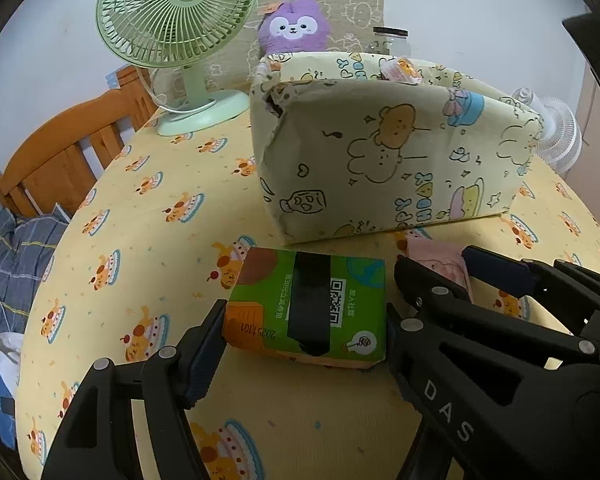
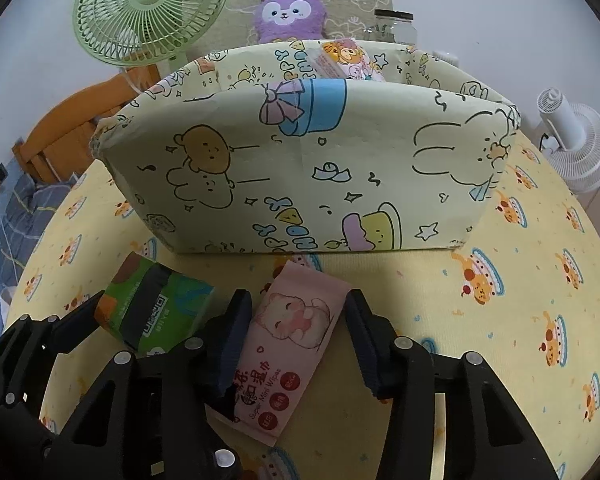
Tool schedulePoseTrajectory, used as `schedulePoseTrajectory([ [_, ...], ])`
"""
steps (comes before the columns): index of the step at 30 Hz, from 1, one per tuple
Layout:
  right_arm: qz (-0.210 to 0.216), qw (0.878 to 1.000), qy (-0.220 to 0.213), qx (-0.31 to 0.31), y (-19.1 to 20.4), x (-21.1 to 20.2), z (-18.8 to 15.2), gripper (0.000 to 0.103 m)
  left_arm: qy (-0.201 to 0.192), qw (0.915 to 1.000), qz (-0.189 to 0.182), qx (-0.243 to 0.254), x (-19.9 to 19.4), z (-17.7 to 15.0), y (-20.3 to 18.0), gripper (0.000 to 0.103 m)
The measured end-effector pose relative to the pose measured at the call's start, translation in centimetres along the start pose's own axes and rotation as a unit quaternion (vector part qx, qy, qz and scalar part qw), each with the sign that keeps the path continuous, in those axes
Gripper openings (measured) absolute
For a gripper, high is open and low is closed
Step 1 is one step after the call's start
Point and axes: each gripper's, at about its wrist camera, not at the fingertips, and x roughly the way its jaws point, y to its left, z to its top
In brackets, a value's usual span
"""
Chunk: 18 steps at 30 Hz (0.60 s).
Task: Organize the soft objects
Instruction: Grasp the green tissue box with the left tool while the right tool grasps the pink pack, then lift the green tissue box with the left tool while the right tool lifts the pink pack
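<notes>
At the far left a wooden slatted bed frame (image 1: 60, 152) and a blue checked quilt (image 1: 16, 248) are seen beyond the edge of the round table (image 1: 148, 240), which is covered by a soft yellow cloth printed with cakes. A pale green plastic desk fan (image 1: 176, 20) with a wire-grille face stands on a round base at the back left of the table.

The left gripper (image 1: 306, 326) is held low over the cloth, its black jaws set against the two short ends of a green tissue pack (image 1: 308, 308), a rectangular, glossy, plastic-wrapped block with a black band and a QR code; the jaws are closed on it. The pack lies just in front of the box.

At the middle stands a large open-topped box (image 2: 300, 168) wrapped in creased, pale yellow cartoon paper, torn at its left corner. A small printed packet (image 2: 348, 60) rests inside against its rear wall. Behind the box a fluffy purple plush toy (image 2: 288, 10) and a clear glass jar (image 2: 396, 26) with a dark lid are seen.

To the right of the green pack, a flat pink wipes pack (image 2: 296, 340) with a cartoon hamster lies on the cloth near the box's front. The right gripper (image 2: 300, 340) straddles it, jaws apart, the left pad at the pack's edge, the right one clear of it.

A white fan (image 2: 580, 144) stands at the far right.
</notes>
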Motion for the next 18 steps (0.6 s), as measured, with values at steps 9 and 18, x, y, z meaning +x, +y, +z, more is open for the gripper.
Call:
schedulePoseTrajectory([
  [9, 0.002, 1.000, -0.005, 0.001, -0.9, -1.3, -0.9, 0.045, -0.008, 0.9999, -0.008, -0.012, -1.0, -0.8, -0.8, 0.074],
  [18, 0.000, 1.000, -0.023, 0.002, -1.9, -3.5, -1.6, 0.043, -0.020, 0.9995, -0.014, -0.018, -2.7, -1.1, -2.1, 0.073],
])
